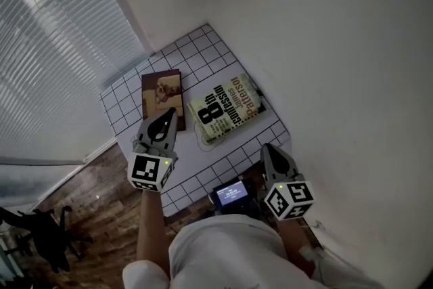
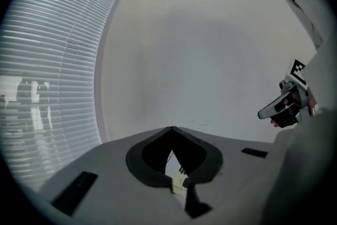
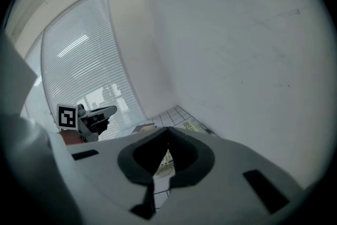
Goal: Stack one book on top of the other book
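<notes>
Two books lie flat on a small white gridded table point(image 1: 203, 44) in the room's corner. A brown book point(image 1: 162, 94) rests at the left, and a pale green book point(image 1: 225, 107) with large dark lettering sits to its right, touching nothing. My left gripper point(image 1: 165, 117) hovers over the table's near left part, close to the brown book's near end, jaws shut and empty. My right gripper point(image 1: 269, 149) hangs at the table's near right edge, also shut and empty. In the right gripper view the green book point(image 3: 190, 126) shows past the jaws.
White walls close in behind and to the right of the table. Window blinds point(image 1: 47, 44) fill the left side. A small device with a lit blue screen point(image 1: 231, 194) sits at the table's near edge between my arms. Wood floor point(image 1: 88, 213) lies below left.
</notes>
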Tool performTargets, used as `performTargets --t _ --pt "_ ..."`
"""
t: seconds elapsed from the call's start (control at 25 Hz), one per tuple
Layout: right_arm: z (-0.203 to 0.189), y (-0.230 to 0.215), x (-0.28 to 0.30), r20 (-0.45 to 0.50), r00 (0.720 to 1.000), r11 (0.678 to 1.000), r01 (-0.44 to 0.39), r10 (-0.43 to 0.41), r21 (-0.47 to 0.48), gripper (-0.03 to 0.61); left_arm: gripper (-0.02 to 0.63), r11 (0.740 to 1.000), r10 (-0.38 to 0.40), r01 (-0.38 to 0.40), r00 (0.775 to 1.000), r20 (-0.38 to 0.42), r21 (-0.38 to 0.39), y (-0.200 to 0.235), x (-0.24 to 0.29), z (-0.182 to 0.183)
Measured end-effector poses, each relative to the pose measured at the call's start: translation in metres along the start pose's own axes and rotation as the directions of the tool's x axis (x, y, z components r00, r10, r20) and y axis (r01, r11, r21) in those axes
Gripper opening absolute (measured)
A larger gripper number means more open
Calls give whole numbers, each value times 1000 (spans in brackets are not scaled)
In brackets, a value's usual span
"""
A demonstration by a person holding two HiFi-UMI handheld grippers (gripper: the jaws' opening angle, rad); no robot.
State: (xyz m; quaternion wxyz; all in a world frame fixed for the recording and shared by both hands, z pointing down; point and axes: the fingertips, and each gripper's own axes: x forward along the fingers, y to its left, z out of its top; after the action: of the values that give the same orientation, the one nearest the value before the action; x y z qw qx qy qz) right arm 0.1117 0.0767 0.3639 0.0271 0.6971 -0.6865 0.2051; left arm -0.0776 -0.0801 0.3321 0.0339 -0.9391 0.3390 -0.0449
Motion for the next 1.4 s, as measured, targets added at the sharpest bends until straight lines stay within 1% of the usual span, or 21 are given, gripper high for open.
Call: performTargets --t 0.12,0.2,0.4,0.6,0.72,0.8,1.0,1.24,1.36,1.4 --pt "-10 -9 16 -24 999 998 23 -21 62 8 8 1000 -21 21 999 -37 -3 10 23 -9" --pt "-20 -13 27 -46 998 993 36 -32 108 8 8 999 -51 51 996 -69 -3 13 40 -18" --pt "-44 -22 49 -110 993 973 71 -48 219 8 8 990 -138 136 979 -148 -20 14 78 -46" --pt "-58 -34 67 -141 988 954 104 -66 283 8 8 975 -222 213 946 -235 -61 8 108 -77" --pt "-60 -39 79 -143 987 937 118 -74 328 8 8 966 -256 252 924 -284 -52 7 121 -89" --pt "-59 -41 88 -139 987 928 123 -78 351 8 8 959 -279 277 911 -303 -51 6 130 -93" --pt "-72 -46 102 -163 983 906 144 -85 399 8 9 951 -307 303 891 -336 -65 4 144 -107" --pt "-89 -55 116 -217 972 875 180 -88 449 8 9 939 -338 335 860 -382 -76 1 158 -120" --pt "-97 -58 122 -238 966 868 204 -103 453 9 11 931 -362 351 840 -405 -103 1 164 -130" --pt "-100 -59 124 -244 964 865 211 -107 455 9 25 926 -373 357 829 -416 -121 0 165 -135"
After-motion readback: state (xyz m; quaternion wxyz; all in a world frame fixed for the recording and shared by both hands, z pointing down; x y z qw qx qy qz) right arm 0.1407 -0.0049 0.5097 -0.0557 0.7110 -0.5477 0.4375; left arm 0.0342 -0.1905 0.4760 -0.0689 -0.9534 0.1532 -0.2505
